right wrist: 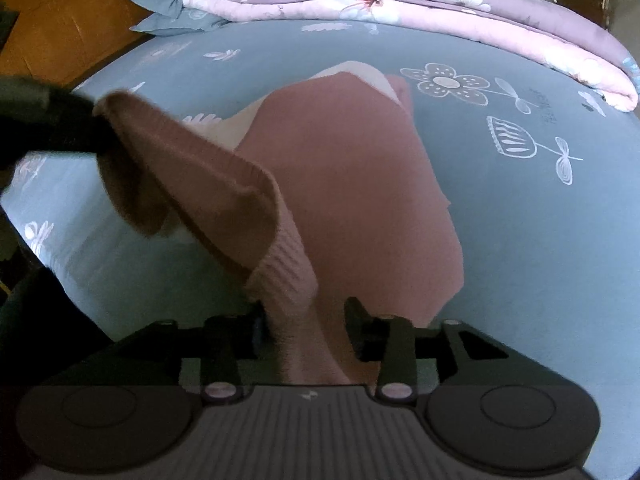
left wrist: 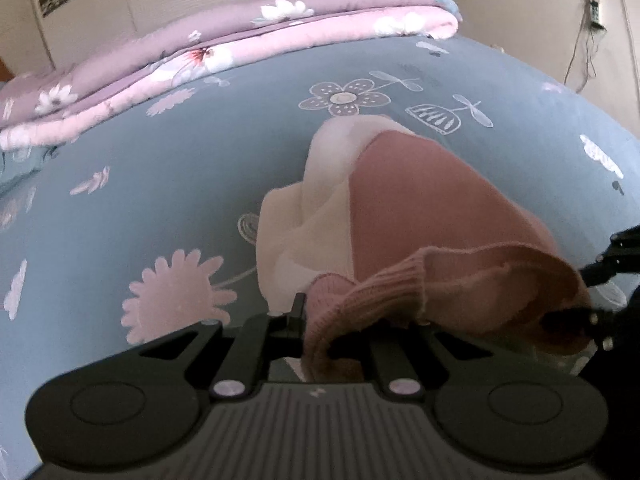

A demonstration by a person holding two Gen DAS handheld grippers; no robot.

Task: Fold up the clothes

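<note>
A pink knit sweater [left wrist: 420, 200] with a cream part [left wrist: 288, 216] lies on the blue-grey flowered bedsheet [left wrist: 120, 200]. Its ribbed hem [left wrist: 360, 296] is lifted off the bed. My left gripper [left wrist: 320, 320] is shut on that hem; one finger is hidden under the knit. In the right wrist view the sweater [right wrist: 340, 180] stretches away from me, and the left gripper [right wrist: 94, 132] pinches the hem's far corner at the left. My right gripper [right wrist: 308, 320] has its jaws apart, and the ribbed hem [right wrist: 288, 280] hangs loosely between them without being pressed.
A folded purple flowered quilt [left wrist: 240, 52] [right wrist: 400, 4] lies along the far side of the bed. A blue pillow [right wrist: 160, 4] sits at its left end, with wooden floor [right wrist: 60, 32] beyond. Cables [left wrist: 592, 12] hang on the wall at right.
</note>
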